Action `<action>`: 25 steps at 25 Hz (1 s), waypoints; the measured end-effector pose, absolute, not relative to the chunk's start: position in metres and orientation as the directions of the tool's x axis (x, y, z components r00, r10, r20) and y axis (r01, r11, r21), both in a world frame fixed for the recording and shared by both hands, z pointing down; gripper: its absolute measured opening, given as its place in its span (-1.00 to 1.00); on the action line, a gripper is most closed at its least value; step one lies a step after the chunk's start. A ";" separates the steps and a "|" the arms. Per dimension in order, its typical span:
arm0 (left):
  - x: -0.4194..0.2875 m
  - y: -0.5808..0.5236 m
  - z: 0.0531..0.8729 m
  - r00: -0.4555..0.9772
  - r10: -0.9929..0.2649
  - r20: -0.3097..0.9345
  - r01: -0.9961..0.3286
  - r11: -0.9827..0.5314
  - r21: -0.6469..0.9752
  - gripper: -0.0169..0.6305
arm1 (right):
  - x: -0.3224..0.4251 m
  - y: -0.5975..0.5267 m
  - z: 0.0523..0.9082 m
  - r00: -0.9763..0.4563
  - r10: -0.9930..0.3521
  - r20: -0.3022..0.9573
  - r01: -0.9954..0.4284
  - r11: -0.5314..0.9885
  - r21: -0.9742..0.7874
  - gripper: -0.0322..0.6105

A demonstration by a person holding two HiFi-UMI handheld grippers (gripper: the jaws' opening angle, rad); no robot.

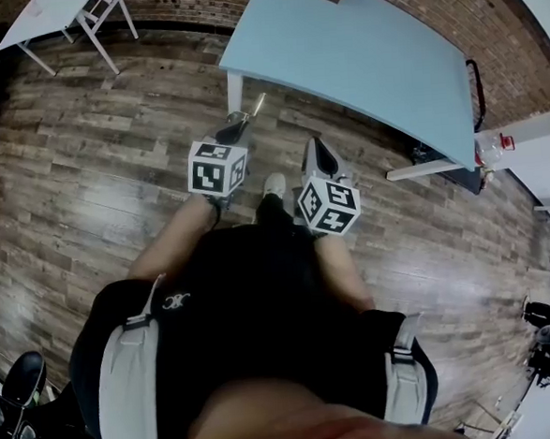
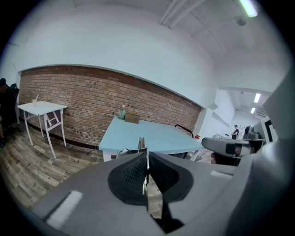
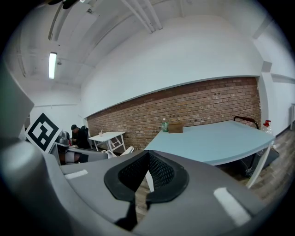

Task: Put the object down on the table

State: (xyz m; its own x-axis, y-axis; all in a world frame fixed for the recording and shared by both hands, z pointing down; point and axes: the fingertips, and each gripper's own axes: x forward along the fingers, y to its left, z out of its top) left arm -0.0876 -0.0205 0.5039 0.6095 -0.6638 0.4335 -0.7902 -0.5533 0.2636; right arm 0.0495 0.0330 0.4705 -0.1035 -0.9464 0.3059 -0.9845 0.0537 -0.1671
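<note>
While I look down on the wood-plank floor [image 1: 84, 171], a small white table [image 1: 45, 16] stands far left by the brick wall [image 2: 83, 101]. The light blue table [image 1: 358, 58] stretches ahead and to the right, with a bottle [image 2: 121, 112] and a brown box [image 2: 132, 118] at its far end. My left gripper [image 1: 237, 123] is clenched on a thin metal piece [image 1: 256, 103], which pokes up past the pads, in the air just short of the table's near corner. My right gripper [image 1: 319, 150], near it, is closed on nothing.
</note>
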 end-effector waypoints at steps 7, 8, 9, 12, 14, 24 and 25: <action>-0.094 -0.030 0.508 0.604 -0.660 0.447 -0.793 -0.550 0.261 -0.93 | 0.050 0.016 0.468 -0.097 -0.948 0.302 -0.986 0.050 -0.161 -0.86; -0.094 -0.033 0.510 0.601 -0.660 0.450 -0.796 -0.547 0.261 -0.93 | 0.050 0.013 0.469 -0.100 -0.948 0.302 -0.985 0.053 -0.163 -0.85; -0.094 -0.036 0.512 0.599 -0.660 0.454 -0.797 -0.544 0.261 -0.93 | 0.050 0.009 0.470 -0.103 -0.947 0.303 -0.985 0.055 -0.164 -0.86; -0.093 -0.049 0.514 0.595 -0.662 0.457 -0.800 -0.542 0.257 -0.93 | 0.053 -0.005 0.473 -0.099 -0.949 0.298 -0.985 0.051 -0.165 -0.85; -0.094 -0.060 0.512 0.591 -0.667 0.455 -0.803 -0.539 0.254 -0.93 | 0.056 -0.017 0.469 -0.088 -0.955 0.283 -0.986 0.043 -0.163 -0.86; -0.080 -0.124 0.516 0.568 -0.676 0.470 -0.819 -0.521 0.241 -0.93 | 0.068 -0.091 0.467 -0.126 -0.954 0.271 -0.982 0.081 -0.172 -0.86; -0.075 -0.134 0.515 0.568 -0.676 0.470 -0.819 -0.522 0.240 -0.93 | 0.072 -0.101 0.466 -0.130 -0.954 0.269 -0.981 0.086 -0.172 -0.86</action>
State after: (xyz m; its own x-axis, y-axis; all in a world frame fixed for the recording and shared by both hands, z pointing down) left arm -0.0748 -0.1336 0.5150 0.5683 -0.6756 0.4698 -0.8187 -0.5216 0.2402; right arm 0.0716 -0.1015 0.4655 -0.1304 -0.9542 0.2694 -0.9814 0.0856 -0.1717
